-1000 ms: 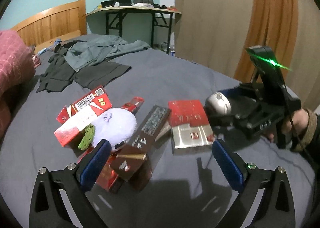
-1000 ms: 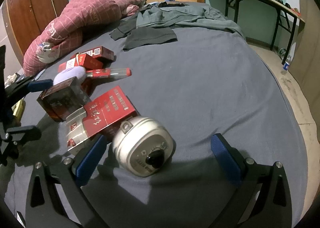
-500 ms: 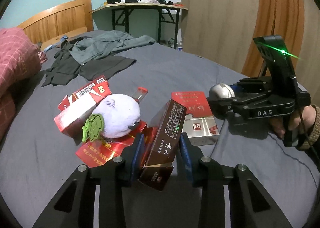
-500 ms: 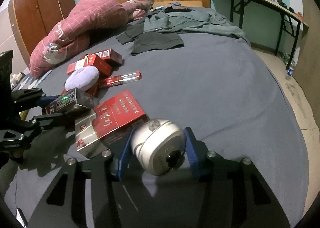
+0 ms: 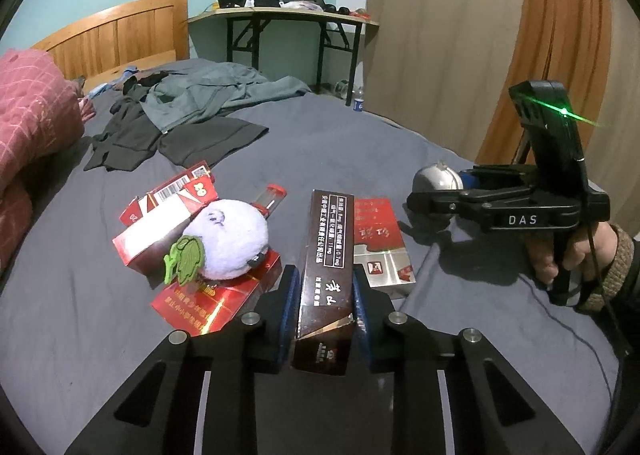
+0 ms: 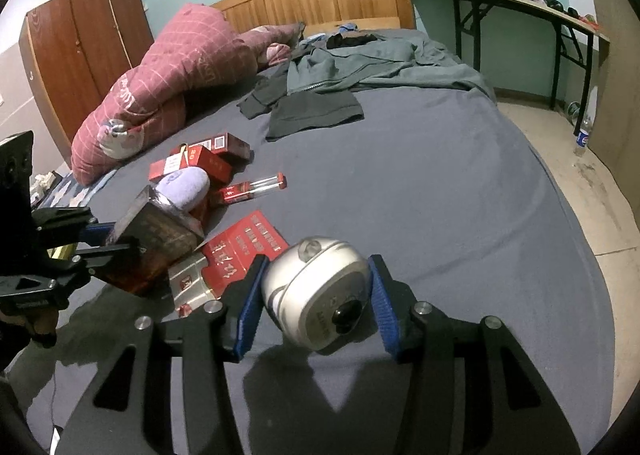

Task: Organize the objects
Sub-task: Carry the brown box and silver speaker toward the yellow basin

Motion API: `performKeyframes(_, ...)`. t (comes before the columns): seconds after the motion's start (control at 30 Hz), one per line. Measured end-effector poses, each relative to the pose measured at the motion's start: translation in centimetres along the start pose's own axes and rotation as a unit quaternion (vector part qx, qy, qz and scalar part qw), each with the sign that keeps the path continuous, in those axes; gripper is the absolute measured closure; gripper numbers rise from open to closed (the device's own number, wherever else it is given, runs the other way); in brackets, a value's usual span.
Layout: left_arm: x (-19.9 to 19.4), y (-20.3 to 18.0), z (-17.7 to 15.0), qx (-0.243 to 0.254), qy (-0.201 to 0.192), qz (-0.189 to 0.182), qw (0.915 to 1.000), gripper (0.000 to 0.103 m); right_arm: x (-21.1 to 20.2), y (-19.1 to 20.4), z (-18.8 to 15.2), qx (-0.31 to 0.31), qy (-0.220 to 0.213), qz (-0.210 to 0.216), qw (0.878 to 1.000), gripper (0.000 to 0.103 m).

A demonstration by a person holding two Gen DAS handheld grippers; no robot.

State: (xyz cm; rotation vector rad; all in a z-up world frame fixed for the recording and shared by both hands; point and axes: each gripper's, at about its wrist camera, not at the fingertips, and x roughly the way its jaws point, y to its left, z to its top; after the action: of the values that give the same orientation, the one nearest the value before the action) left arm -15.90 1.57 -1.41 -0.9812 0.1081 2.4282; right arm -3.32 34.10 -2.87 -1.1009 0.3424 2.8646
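My left gripper (image 5: 324, 287) grips a long dark brown carton (image 5: 328, 247) between its blue pads, lifted at an angle off the grey bed (image 5: 360, 143); its jaws are still closing. A silver round clock-like gadget (image 6: 316, 295) sits in my right gripper (image 6: 316, 261), which is shut on its sides. The left wrist view shows that gadget (image 5: 436, 179) at the right gripper's tips. A purple plush (image 5: 228, 243) with a green leaf lies on red cartons (image 5: 168, 215). A red and silver flat box (image 5: 376, 243) lies beside the brown carton.
A clear tube with red caps (image 6: 252, 189) lies behind the plush. Grey clothes (image 5: 192, 115) spread over the far bed, and a pink quilt (image 6: 168, 83) is piled at the left. A desk (image 6: 520, 7), a wardrobe (image 6: 80, 51) and a floor bottle (image 6: 582, 139) surround the bed.
Both grippers went from wide open to closed: the left on the brown carton, the right on the silver gadget. The carton has come up off the bed and stands more upright.
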Motion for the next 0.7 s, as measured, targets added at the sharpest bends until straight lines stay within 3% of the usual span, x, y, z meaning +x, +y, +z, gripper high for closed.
performKeyframes(0.17, -0.4, -0.1, -0.2, -0.008, 0.01, 0.004, 0.9999, 0.08, -0.6, 0.3, 0.1, 0.005, -0.004, 0.009, 1.0, 0.052)
performKeyframes(0.47, -3.6, -1.0, 0.3, -0.016, -0.005, 0.014, 0.9998, 0.08, -2.4, 2.5, 0.4, 0.008, -0.006, 0.001, 1.0, 0.052)
performKeyframes(0.7, -8.4, -1.8, 0.2, -0.029, -0.014, 0.059, 0.9977, 0.08, -5.5, 5.2, 0.4, 0.022, -0.009, -0.004, 1.0, 0.052)
